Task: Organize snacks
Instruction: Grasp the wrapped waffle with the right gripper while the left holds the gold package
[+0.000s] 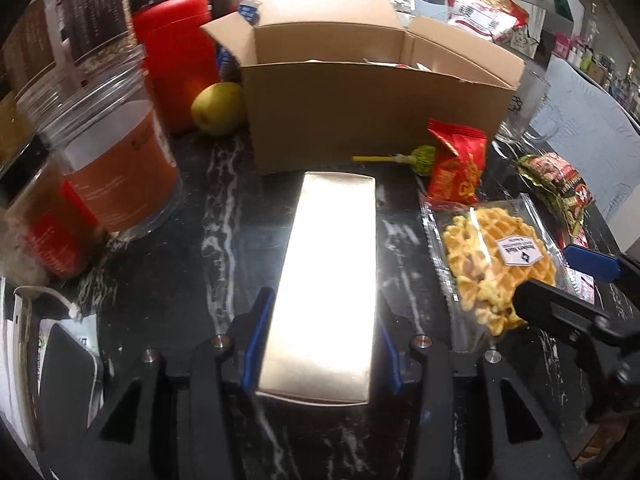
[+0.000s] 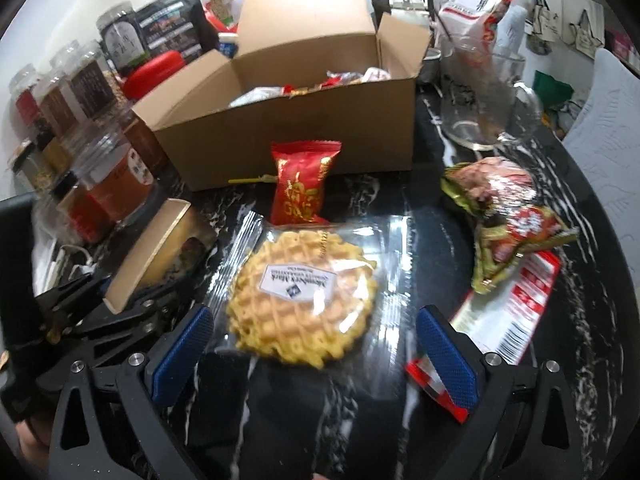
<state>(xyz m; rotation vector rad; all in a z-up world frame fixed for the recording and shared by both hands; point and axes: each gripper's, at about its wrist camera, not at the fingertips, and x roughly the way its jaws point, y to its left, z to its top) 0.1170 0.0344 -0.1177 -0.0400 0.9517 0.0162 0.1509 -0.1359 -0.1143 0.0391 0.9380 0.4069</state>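
While our right gripper (image 2: 312,364) gapes wide, the waffle (image 2: 302,294) lies at its 12 o'clock, between the pads, untouched | left gripper (image 1: 320,344) narrow, straddling the gold box (image 1: 328,276), grip unclear | carton (image 2: 304,132) farther at 12

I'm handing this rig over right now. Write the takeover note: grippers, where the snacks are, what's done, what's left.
Left gripper: jaws around the gold box, which lies on the table; whether the pads press on it is unclear, so check the grip before lifting.
Right gripper: wide open, empty, framing the wrapped waffle, not touching.
Cardboard box: open, already holds several packets.
Still on the table: gold box, waffle, red packet, green lollipop, green-and-red packets, red-and-white packet.
Left to do: probably move these into the cardboard box, waffle next.
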